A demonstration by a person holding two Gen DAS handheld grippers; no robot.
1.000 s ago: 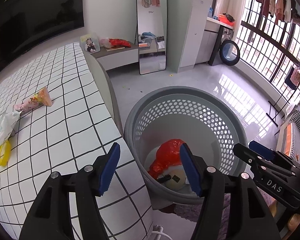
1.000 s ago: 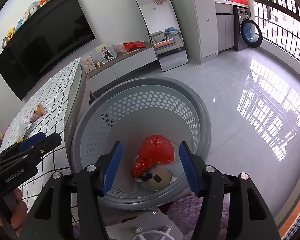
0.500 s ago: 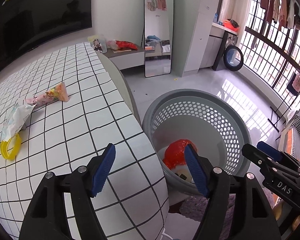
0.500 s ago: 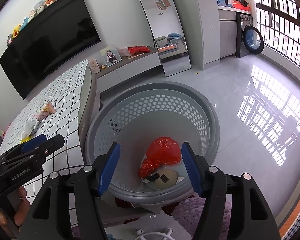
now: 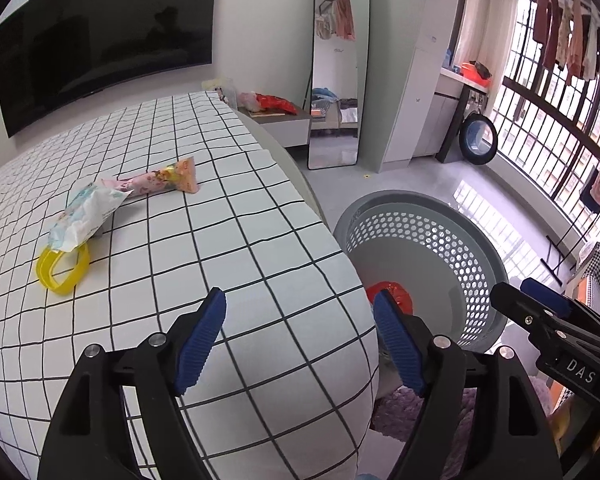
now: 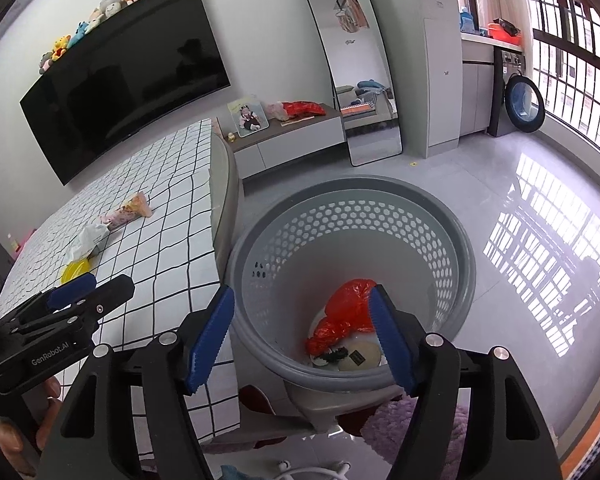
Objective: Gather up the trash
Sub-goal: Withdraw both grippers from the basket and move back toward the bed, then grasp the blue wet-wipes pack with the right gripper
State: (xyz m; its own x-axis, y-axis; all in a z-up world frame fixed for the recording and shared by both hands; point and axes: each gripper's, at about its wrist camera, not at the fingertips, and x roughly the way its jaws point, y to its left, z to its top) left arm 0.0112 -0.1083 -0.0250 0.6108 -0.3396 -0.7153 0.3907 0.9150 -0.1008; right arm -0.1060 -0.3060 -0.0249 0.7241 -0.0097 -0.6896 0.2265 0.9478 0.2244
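1. The left gripper (image 5: 300,340) hangs over the near edge of the checked bed (image 5: 228,264), its tongs spread wide with nothing between them. The right gripper (image 6: 302,338) sits above the grey basket (image 6: 458,236), tongs likewise spread and empty.

2. The trash left to collect lies on the bed, in the left wrist view at about 10 o'clock from the left gripper: a pink snack wrapper (image 5: 156,179), a crumpled white wrapper (image 5: 85,216) touching its near end, and a yellow ring (image 5: 62,266) partly under the white one.

3. The step in hand, as I judge it, is the reach toward that cluster. To do it well, keep the blue pads open, come in low and flat, and take one piece at a time — the yellow ring is nearest, but the white wrapper overlaps it, so lifting the wrapper first may be cleaner.

4. Pinch thin film at a bunched fold, not a flat edge, or it may slip out.

5. The basket stands on the floor at 3 o'clock from the bed edge, close beside it — a short carry.

6. Count: three pieces on the bed; one basket; in it one red bag (image 6: 346,314) and at least one pale round item, the rest unclear; two grippers.
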